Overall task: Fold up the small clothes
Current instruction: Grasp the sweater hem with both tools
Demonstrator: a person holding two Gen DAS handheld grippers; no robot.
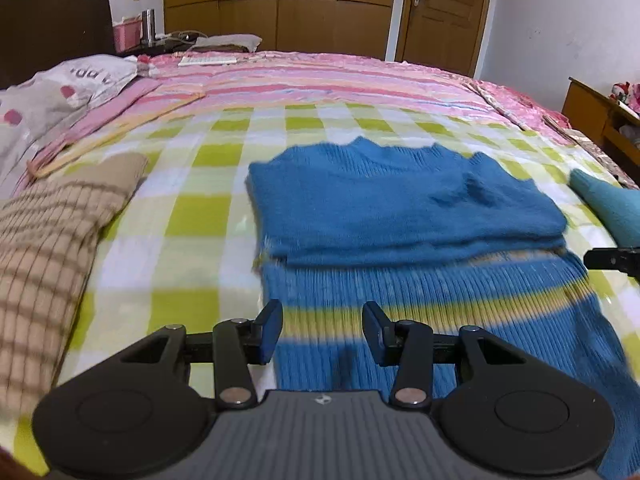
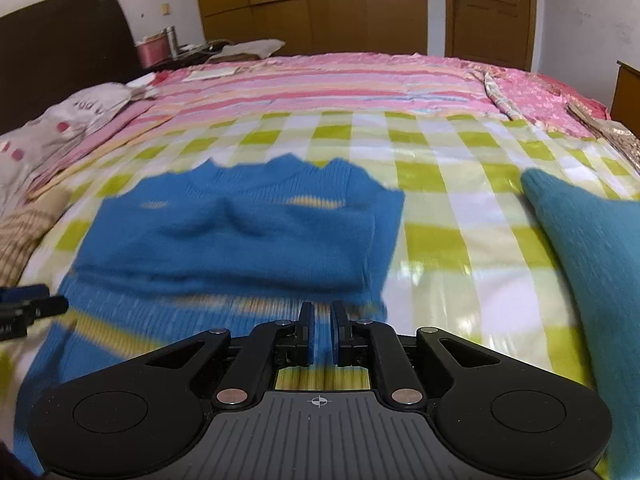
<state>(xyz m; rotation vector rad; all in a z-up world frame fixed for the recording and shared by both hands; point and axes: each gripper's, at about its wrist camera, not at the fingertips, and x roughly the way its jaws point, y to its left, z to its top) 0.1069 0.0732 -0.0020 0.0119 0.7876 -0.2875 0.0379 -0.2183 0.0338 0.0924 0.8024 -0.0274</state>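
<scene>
Ahead of the tools lay one blue sweater [image 1: 400, 216], one teal garment [image 2: 592, 264] to the right, and one beige checked garment [image 1: 44, 248] to the left. One bed [image 1: 192, 240] carried all three.

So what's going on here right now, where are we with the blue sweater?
A person is working with a gripper in each hand over the blue sweater spread on the checked blanket. Its top part is folded over; the striped hem end still lies flat nearest the cameras. The left gripper is open above the hem, holding nothing. The right gripper is nearly closed, nothing visibly pinched. A teal garment waits to the right.
</scene>
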